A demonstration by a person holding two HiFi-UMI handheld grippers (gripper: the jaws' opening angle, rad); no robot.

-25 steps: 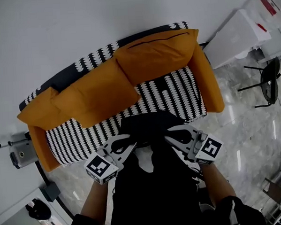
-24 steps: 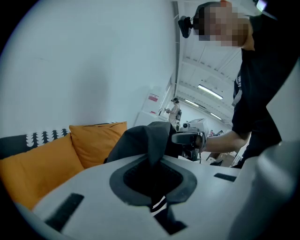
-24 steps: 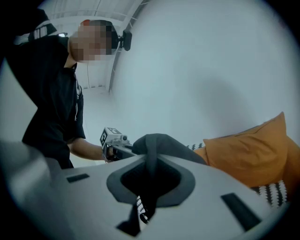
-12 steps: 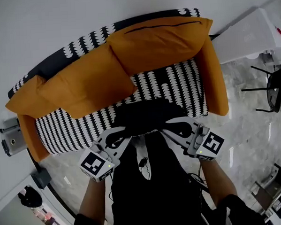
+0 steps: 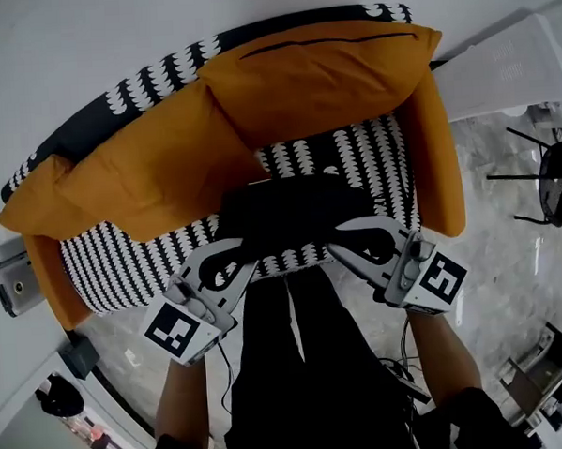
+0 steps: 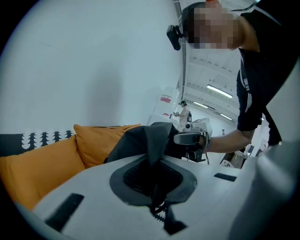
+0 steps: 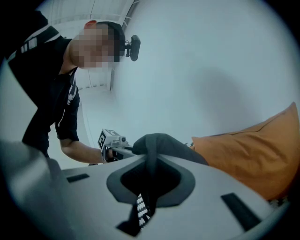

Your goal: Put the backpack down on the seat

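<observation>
Black, soft fabric makes up the one backpack (image 5: 295, 216), which slumps over the front part of the sofa seat (image 5: 114, 265), a flat pad printed in black-and-white rows (whether it rests there yet, I cannot tell). Two tools carry it: the left hand-held gripper (image 5: 238, 263) pinches a fold of its cloth, the right hand-held gripper (image 5: 346, 248) another fold. Two plump orange cushions (image 5: 320, 76) line the back, and a glossy marbled floor (image 5: 509, 263) lies beside.
</observation>
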